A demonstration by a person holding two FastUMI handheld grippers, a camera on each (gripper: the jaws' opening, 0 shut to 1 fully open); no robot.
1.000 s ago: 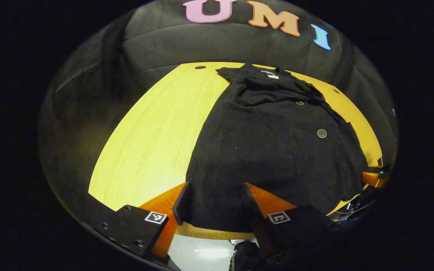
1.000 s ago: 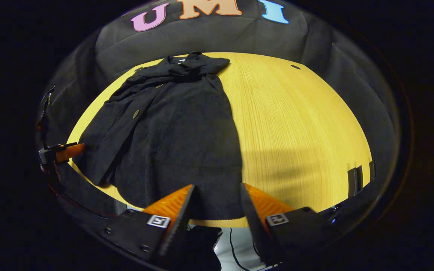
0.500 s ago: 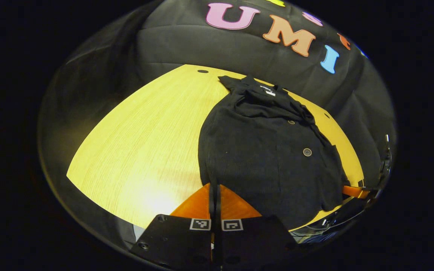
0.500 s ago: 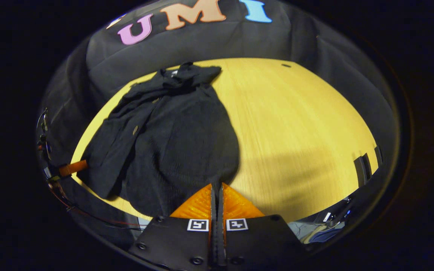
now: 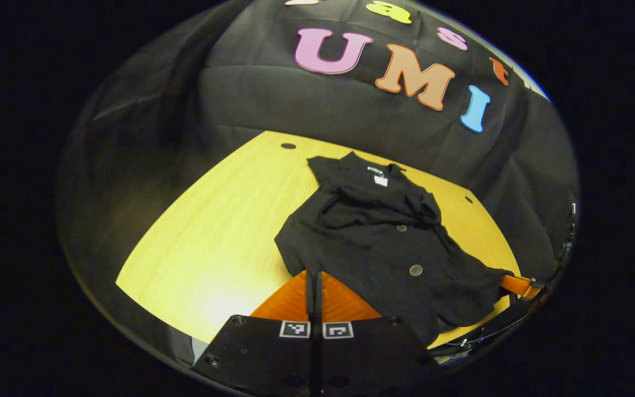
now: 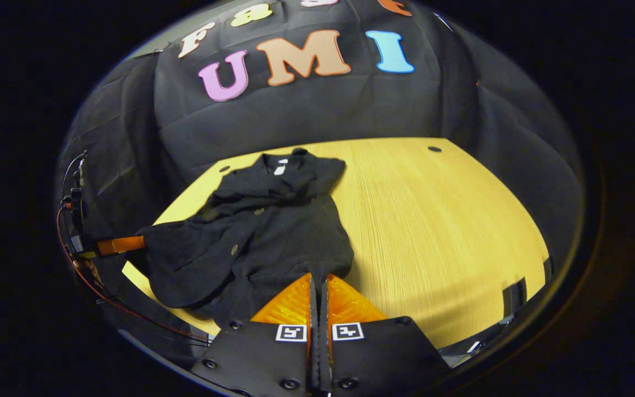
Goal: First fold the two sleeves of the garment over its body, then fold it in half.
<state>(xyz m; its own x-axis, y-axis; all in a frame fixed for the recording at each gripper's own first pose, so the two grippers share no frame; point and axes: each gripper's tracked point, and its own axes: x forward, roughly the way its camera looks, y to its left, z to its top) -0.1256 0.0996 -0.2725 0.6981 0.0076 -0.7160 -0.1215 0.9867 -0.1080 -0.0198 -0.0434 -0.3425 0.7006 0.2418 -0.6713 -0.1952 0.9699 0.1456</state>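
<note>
A yellow wooden table (image 5: 213,231) (image 6: 439,220) carries a black buttoned garment (image 5: 372,242) (image 6: 262,237), collar toward the far edge, its near hem raised off the top.

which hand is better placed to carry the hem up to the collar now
Neither alone, probably: left gripper and right gripper are each shut on a hem corner of the garment, collar at the far end. Move both together.
</note>
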